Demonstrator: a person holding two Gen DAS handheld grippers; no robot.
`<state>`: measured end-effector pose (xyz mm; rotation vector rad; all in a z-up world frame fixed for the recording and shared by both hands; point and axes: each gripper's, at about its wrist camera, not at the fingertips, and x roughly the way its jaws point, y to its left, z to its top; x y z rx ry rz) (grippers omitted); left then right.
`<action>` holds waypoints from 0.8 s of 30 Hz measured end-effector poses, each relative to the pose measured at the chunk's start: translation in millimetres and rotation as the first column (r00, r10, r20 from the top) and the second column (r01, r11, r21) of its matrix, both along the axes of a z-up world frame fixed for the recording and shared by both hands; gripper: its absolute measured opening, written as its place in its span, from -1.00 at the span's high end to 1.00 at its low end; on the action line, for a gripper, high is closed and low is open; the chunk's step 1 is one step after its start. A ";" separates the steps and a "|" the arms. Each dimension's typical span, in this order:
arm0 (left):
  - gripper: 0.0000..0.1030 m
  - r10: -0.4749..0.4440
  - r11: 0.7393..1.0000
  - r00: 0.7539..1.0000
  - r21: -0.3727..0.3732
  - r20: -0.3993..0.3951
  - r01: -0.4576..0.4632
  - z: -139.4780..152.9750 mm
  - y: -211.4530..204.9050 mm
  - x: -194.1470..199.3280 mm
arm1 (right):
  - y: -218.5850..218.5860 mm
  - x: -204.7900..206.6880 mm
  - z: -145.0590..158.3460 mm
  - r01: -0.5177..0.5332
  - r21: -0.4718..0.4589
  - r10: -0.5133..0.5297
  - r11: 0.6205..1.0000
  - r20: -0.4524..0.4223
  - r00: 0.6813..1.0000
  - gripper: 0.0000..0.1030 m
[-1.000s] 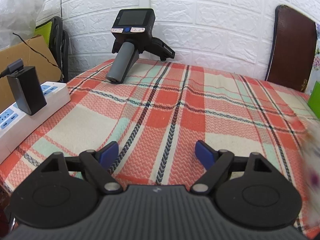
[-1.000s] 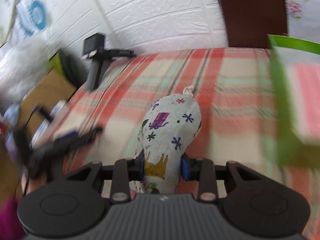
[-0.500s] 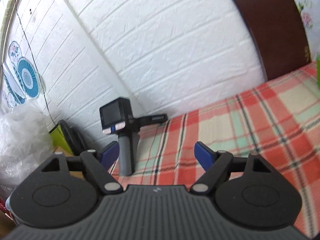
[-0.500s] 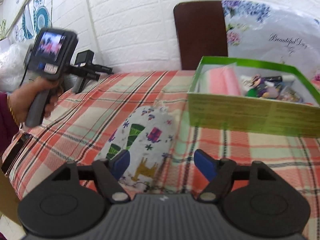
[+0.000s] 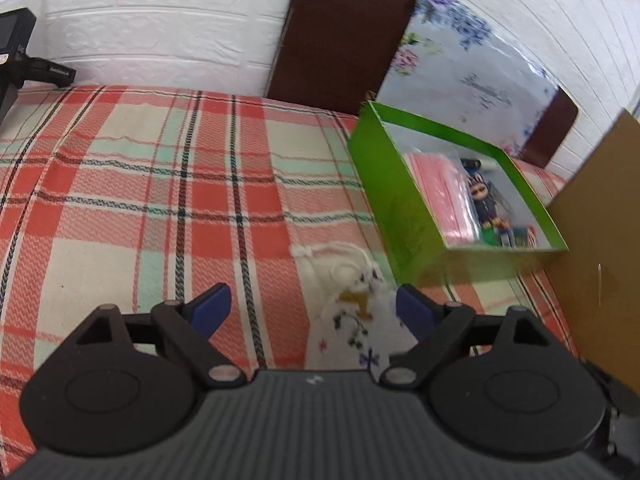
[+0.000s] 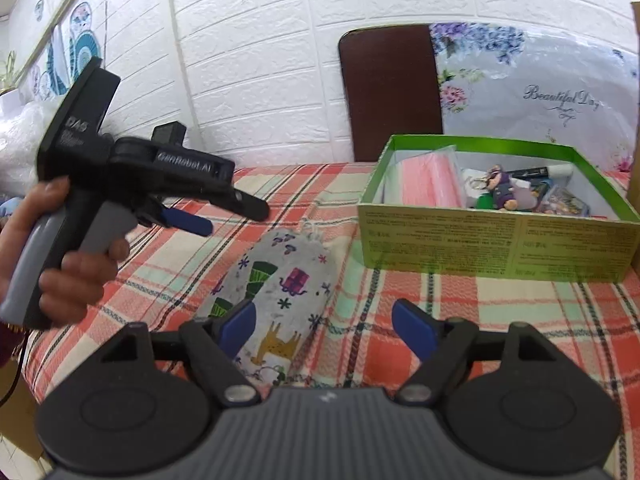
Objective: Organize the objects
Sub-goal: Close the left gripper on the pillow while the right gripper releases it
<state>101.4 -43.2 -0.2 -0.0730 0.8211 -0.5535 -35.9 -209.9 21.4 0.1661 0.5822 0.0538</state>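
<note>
Nearest the right wrist camera, the right gripper (image 6: pixel 330 330) stands spread and empty, its left pad just beside the printed cloth pouch (image 6: pixel 276 300) lying on the plaid tablecloth (image 6: pixel 500 312); the left gripper (image 5: pixel 310 308) hangs over the pouch's drawstring end, likewise released and holding nothing. Beyond sits the green box (image 6: pixel 496 248), part filled; a sound grasp would likely close across the pouch's middle, lifting it clear of the near wall before lowering it inside.

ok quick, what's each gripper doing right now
Left gripper: open, holding nothing.
Right gripper: open, holding nothing; printed pouch lies loose on the cloth.
</note>
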 end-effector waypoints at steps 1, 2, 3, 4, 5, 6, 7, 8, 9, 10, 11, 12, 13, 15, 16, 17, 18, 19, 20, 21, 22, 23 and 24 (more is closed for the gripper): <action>-0.84 -0.011 1.000 1.000 0.002 0.016 0.011 0.1 -0.2 -4.9 | 1.6 3.1 -1.5 -0.014 -0.002 0.014 1.000 -0.005 1.000 -0.52; -0.85 -0.022 1.000 0.999 -0.005 0.024 0.022 -1.2 0.9 -8.7 | 3.7 7.2 -3.7 -0.030 -0.008 0.030 1.000 -0.013 0.999 -0.55; -0.88 -0.033 0.999 0.999 -0.016 0.019 0.033 -3.0 1.8 -9.5 | 7.7 12.0 -6.8 -0.049 -0.020 0.048 0.999 -0.025 0.999 -0.60; -0.90 -0.040 0.999 0.999 -0.025 0.003 0.040 -6.6 1.1 -9.5 | 11.4 17.3 -10.4 -0.066 -0.034 0.065 0.997 -0.036 0.997 -0.61; -0.90 -0.043 0.999 0.999 -0.024 -0.012 0.043 -11.3 0.4 -10.9 | 15.7 22.1 -14.3 -0.083 -0.051 0.081 0.995 -0.042 0.996 -0.61; -0.90 -0.047 0.999 0.999 -0.006 -0.024 0.046 -17.0 -2.9 -8.4 | 20.3 26.8 -18.7 -0.101 -0.067 0.097 0.993 -0.047 0.994 -0.61; -0.91 -0.043 0.999 0.999 0.025 -0.028 0.043 -23.9 -6.8 -7.9 | 24.9 31.9 -23.3 -0.119 -0.081 0.115 0.990 -0.055 0.992 -0.61; -0.93 -0.041 0.998 0.999 0.038 -0.031 0.042 -30.4 -8.8 -7.3 | 29.1 38.0 -29.1 -0.138 -0.092 0.132 0.986 -0.067 0.989 -0.61; -0.92 -0.042 0.999 0.998 0.016 -0.048 0.042 -35.8 -7.4 -6.4 | 32.0 43.4 -35.0 -0.147 -0.095 0.140 0.985 -0.075 0.987 -0.60; -0.88 -0.032 0.999 0.996 -0.021 -0.079 0.030 -39.6 -4.3 -4.6 | 32.4 46.6 -38.5 -0.148 -0.077 0.143 0.986 -0.066 0.988 -0.61; -0.82 -0.018 0.999 0.997 -0.034 -0.080 0.015 -39.5 -3.3 -4.6 | 32.3 49.2 -39.5 -0.151 -0.050 0.148 0.987 -0.059 0.987 -0.52; -0.37 -0.039 0.998 0.996 -0.048 -0.078 0.036 -36.4 -4.5 -5.7 | 33.8 49.6 -37.2 -0.148 -0.048 0.146 0.988 -0.052 0.988 -0.33; 0.07 -0.082 0.993 0.992 -0.093 -0.100 0.073 -31.8 -4.9 -4.9 | 37.2 48.4 -34.0 -0.147 -0.074 0.144 0.986 -0.041 0.989 -0.24; 0.14 -0.071 0.994 0.993 -0.091 -0.091 0.063 -12.3 -10.7 -8.0 | 41.7 40.0 -25.6 -0.157 -0.124 0.160 0.980 0.017 0.987 0.19; 0.14 -0.081 0.993 0.995 -0.092 -0.063 0.075 -1.0 -14.9 -11.0 | 41.3 35.4 -19.5 -0.145 -0.140 0.153 0.979 0.055 0.987 0.20; 0.14 -0.089 0.991 0.996 -0.098 -0.022 0.087 12.0 -19.3 -15.4 | 41.1 29.7 -12.1 -0.120 -0.160 0.138 0.980 0.106 0.985 0.21; 0.14 -0.102 0.989 0.994 -0.100 0.031 0.105 27.9 -25.4 -20.3 | 39.1 24.3 -4.2 -0.092 -0.178 0.121 0.980 0.159 0.980 0.21; 0.14 -0.119 0.987 0.990 -0.103 0.080 0.127 42.2 -31.9 -23.6 | 34.8 20.0 4.1 -0.062 -0.185 0.101 0.981 0.210 0.973 0.21; 0.14 -0.134 0.983 0.983 -0.110 0.123 0.148 55.3 -39.3 -25.3 | 28.8 17.1 12.3 -0.031 -0.185 0.079 0.982 0.258 0.963 0.21; 0.14 -0.148 0.979 0.976 -0.119 0.157 0.167 67.2 -48.5 -25.3 | 21.7 15.1 19.6 0.000 -0.188 0.058 0.982 0.298 0.953 0.21; 0.14 -0.161 0.975 0.970 -0.122 0.182 0.185 76.9 -59.6 -24.1 | 14.3 14.5 25.3 0.027 -0.197 0.040 0.980 0.327 0.944 0.21; 0.14 -0.177 0.972 0.963 -0.120 0.202 0.204 84.2 -72.2 -22.0 | 5.6 15.0 29.7 0.058 -0.208 0.020 0.976 0.351 0.936 0.21; 0.14 -0.196 0.968 0.956 -0.115 0.218 0.225 89.5 -86.3 -19.1 | -4.0 16.6 32.1 0.086 -0.212 -0.002 0.974 0.367 0.930 0.21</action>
